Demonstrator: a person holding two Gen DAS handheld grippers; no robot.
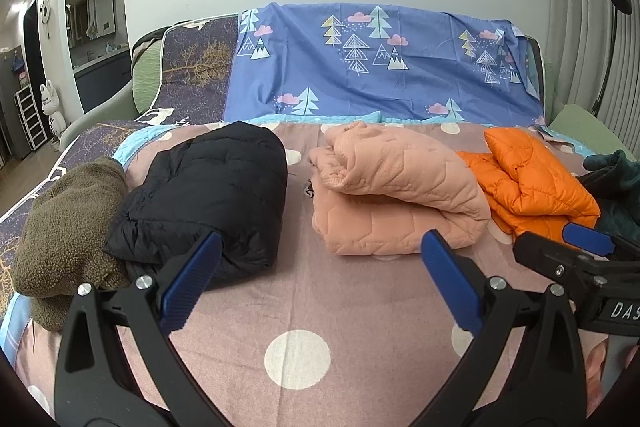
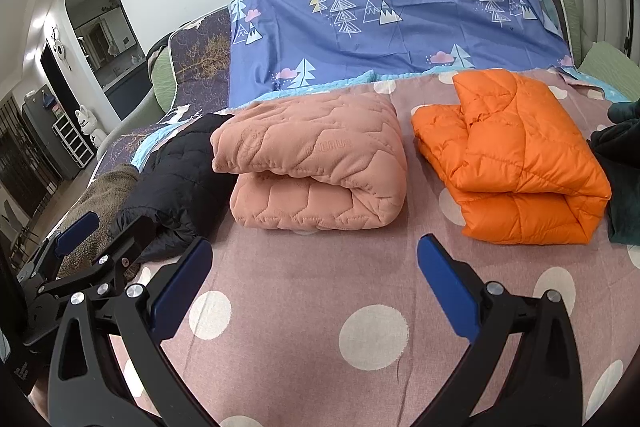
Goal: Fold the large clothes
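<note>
Several folded garments lie in a row on a pink polka-dot sheet: a brown fleece, a black puffer jacket, a peach quilted jacket and an orange puffer jacket. The peach jacket and the orange jacket fill the right wrist view, with the black jacket to the left. My left gripper is open and empty, just short of the gap between black and peach. My right gripper is open and empty in front of the peach jacket.
A dark green garment lies at the far right. A blue tree-print sheet drapes the sofa back behind the row. The right gripper shows in the left wrist view. The sofa's left edge drops to the room floor.
</note>
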